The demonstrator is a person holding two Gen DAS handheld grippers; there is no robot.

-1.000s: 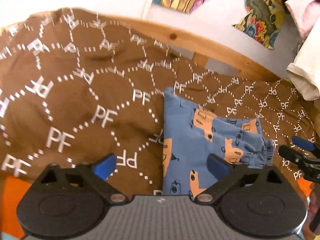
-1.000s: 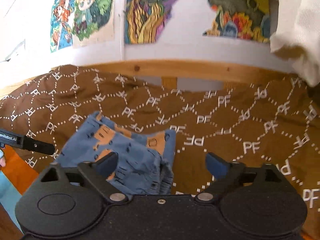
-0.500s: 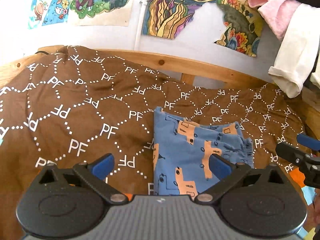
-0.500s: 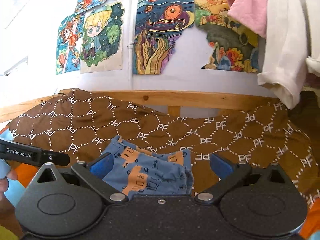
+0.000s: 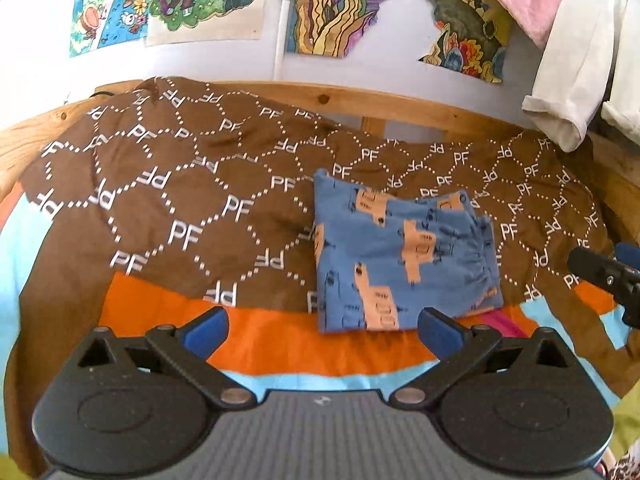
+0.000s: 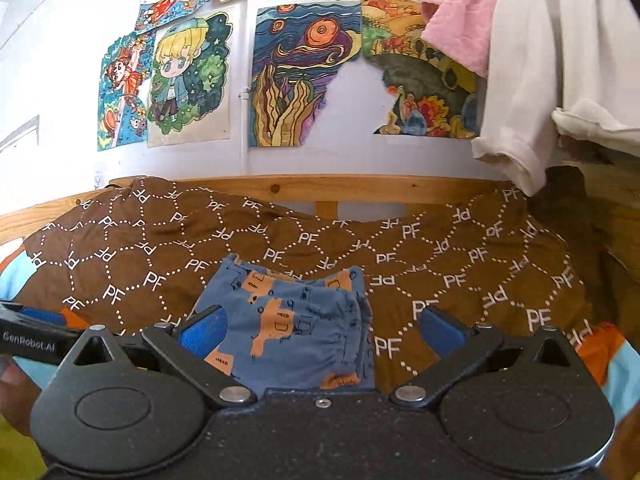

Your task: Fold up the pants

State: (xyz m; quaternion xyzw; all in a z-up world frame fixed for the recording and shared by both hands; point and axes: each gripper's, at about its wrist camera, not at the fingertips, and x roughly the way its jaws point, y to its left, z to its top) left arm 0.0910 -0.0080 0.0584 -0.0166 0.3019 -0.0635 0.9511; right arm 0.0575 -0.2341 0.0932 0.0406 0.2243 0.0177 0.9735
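The blue pants (image 5: 404,256) with orange truck prints lie folded into a small square on the brown PF-patterned blanket (image 5: 192,208). My left gripper (image 5: 323,330) hangs open in front of them, above the orange strip, holding nothing. In the right wrist view the same folded pants (image 6: 296,320) sit just beyond my right gripper (image 6: 322,330), which is open and empty too. The right gripper's tip (image 5: 604,274) shows at the far right of the left wrist view, and the left gripper's arm (image 6: 36,338) at the left edge of the right wrist view.
A wooden rail (image 6: 360,188) runs behind the blanket under a wall of drawings (image 6: 292,76). White and pink clothes (image 6: 532,72) hang at the upper right. An orange and light-blue sheet (image 5: 280,344) shows at the blanket's near edge.
Both grippers have pulled back and up from the folded pants, so more wall and the orange sheet show. The pants have stayed flat and folded; both jaws remained open.
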